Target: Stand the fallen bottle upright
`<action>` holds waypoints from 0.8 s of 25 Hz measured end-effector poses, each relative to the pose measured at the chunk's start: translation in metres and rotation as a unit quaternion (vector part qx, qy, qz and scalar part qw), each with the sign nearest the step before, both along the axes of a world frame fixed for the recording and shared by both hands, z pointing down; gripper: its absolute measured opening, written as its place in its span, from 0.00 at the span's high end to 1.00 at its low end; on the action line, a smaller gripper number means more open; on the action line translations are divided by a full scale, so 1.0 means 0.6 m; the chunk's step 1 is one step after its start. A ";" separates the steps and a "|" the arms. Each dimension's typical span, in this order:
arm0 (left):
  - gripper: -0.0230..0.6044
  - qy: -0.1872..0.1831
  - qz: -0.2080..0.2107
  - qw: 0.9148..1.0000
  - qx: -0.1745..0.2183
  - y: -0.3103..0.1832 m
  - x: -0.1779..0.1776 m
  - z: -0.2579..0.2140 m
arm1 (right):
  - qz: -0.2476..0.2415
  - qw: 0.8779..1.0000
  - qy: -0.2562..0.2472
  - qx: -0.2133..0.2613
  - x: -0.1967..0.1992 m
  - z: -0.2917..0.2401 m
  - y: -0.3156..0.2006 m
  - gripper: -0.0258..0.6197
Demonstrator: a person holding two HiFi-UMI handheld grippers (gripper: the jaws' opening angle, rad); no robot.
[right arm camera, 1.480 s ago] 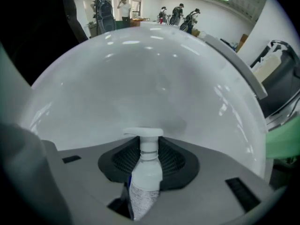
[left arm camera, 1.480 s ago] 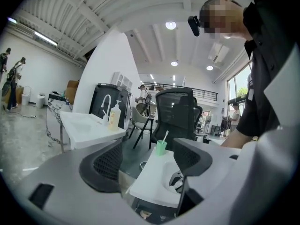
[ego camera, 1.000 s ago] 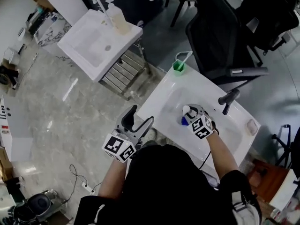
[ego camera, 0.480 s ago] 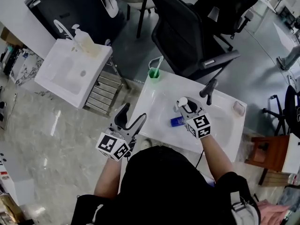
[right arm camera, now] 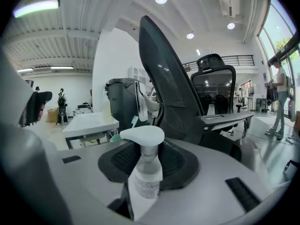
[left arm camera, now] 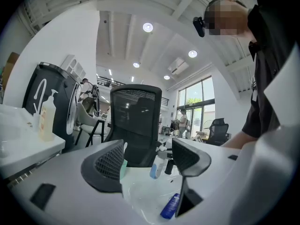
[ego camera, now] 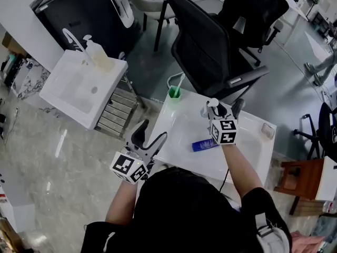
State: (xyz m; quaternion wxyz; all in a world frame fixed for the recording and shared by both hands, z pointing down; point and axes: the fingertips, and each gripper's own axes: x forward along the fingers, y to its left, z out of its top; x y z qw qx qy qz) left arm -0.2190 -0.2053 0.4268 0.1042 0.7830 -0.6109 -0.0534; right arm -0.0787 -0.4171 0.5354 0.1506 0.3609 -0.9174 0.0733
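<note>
Near sink (ego camera: 180, 124): one bottle (ego camera: 211, 104), one tube (ego camera: 205, 145)

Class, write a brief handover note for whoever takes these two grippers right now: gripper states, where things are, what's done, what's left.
Right gripper: shut on the pump bottle, held roughly upright over the back of the sink.
Left gripper: open, empty, at the sink's front-left edge.
Blue tube lies in the basin.
Done: bottle gripped and upright.
Left: set it standing, release.
</note>
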 end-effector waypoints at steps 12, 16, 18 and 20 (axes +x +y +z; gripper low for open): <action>0.43 0.005 -0.073 0.997 -0.027 0.043 -0.068 0.015 | 0.034 0.999 0.003 -0.025 -0.059 0.044 -0.093 0.76; 0.43 0.012 -0.097 0.994 -0.039 0.061 -0.085 0.026 | 0.025 1.000 0.006 -0.003 -0.074 0.040 -0.092 0.76; 0.43 0.015 -0.103 0.994 -0.041 0.065 -0.087 0.027 | 0.027 1.000 0.005 0.004 -0.074 0.039 -0.090 0.76; 0.43 0.015 -0.104 0.994 -0.043 0.064 -0.088 0.028 | 0.028 1.000 0.004 0.005 -0.075 0.039 -0.089 0.76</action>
